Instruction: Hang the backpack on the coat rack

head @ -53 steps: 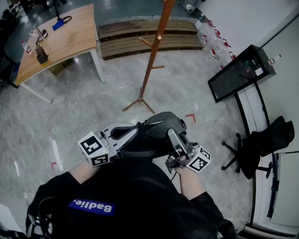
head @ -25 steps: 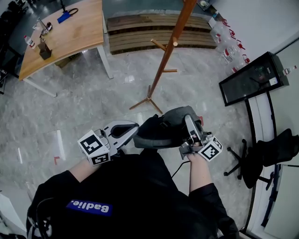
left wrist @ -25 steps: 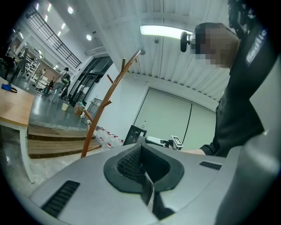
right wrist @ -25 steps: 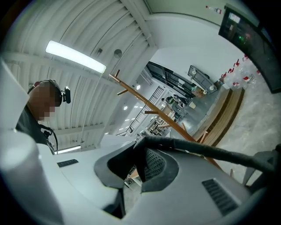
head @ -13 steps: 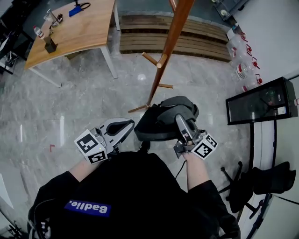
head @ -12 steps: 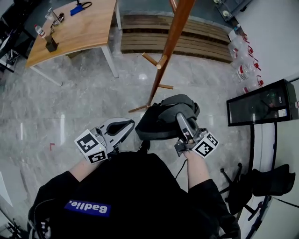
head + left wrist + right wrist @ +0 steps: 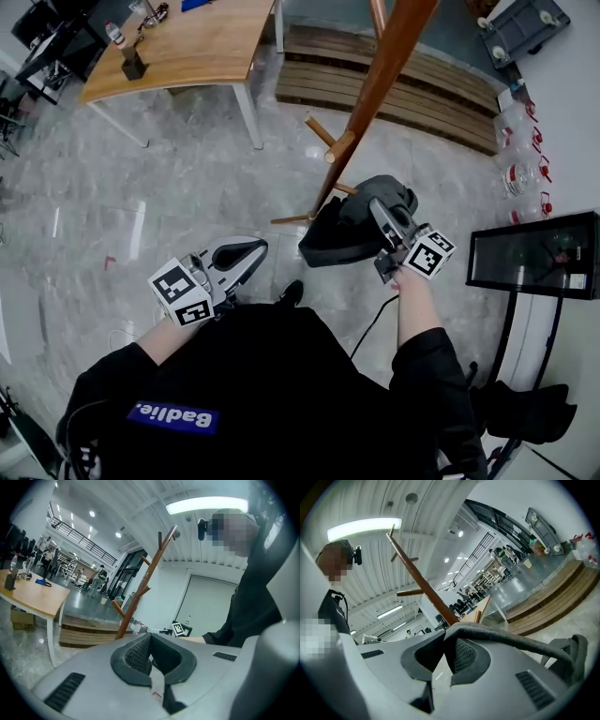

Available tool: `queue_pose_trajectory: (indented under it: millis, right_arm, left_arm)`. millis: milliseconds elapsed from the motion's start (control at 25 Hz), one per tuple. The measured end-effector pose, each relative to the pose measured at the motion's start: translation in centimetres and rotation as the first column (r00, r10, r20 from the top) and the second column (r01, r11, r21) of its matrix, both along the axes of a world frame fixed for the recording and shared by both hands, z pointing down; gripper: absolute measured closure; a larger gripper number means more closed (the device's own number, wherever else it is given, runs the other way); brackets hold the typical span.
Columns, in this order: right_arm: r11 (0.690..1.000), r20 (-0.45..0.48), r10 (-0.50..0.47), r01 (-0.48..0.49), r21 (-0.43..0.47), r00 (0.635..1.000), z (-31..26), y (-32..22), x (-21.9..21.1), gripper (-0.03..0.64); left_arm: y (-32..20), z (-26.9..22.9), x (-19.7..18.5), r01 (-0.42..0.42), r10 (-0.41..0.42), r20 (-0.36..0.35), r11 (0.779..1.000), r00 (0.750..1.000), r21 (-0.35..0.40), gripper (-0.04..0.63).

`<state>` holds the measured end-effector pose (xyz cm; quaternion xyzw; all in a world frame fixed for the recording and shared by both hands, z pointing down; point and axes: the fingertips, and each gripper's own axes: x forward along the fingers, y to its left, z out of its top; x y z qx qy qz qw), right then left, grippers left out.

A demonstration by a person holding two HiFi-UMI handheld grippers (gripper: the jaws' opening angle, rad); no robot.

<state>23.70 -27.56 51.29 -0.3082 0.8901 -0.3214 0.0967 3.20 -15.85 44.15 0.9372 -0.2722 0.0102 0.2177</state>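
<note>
Two grippers are showing in the head view. The right gripper [image 7: 379,208] is clamping its jaws on the grey strap [image 7: 511,641] of the dark backpack [image 7: 339,232], which is hanging at frame centre, close to the brown coat rack [image 7: 377,82]. The left gripper [image 7: 255,247], at lower left, is holding its jaws together with nothing between them.

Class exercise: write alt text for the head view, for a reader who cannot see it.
Seen from above, a person's right gripper grips the top of a dark backpack beside a wooden coat rack, not yet hung. The left gripper is shut and empty, apart from the bag.
</note>
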Motion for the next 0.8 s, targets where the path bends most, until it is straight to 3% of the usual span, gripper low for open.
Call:
queue_pose_trajectory:
  millis: [240,520,800]
  right_arm:
    - [0.996,-0.072,-0.074,0.07,-0.061,0.995,4.8,-2.6,-1.8,0.586]
    - [0.98,-0.207,-0.157,0.126,-0.156,0.966,11.3,-2.0,-4.5,0.584]
    - [0.978,-0.269,-0.074,0.017,-0.208,0.96,16.1,-2.2,-3.5,0.584]
  left_arm:
    - [-0.3,0.7,-1.4,0.076,-0.075,0.041,0.997,0.996,-0.016,0.586]
    - [-0.5,1.1,-2.8,0.137,-0.135,0.06,0.99,0.989,-0.036,0.586]
    - [0.0,1.6,-3.5,0.153,-0.15,0.059,0.987,0.987,-0.048,0.586]
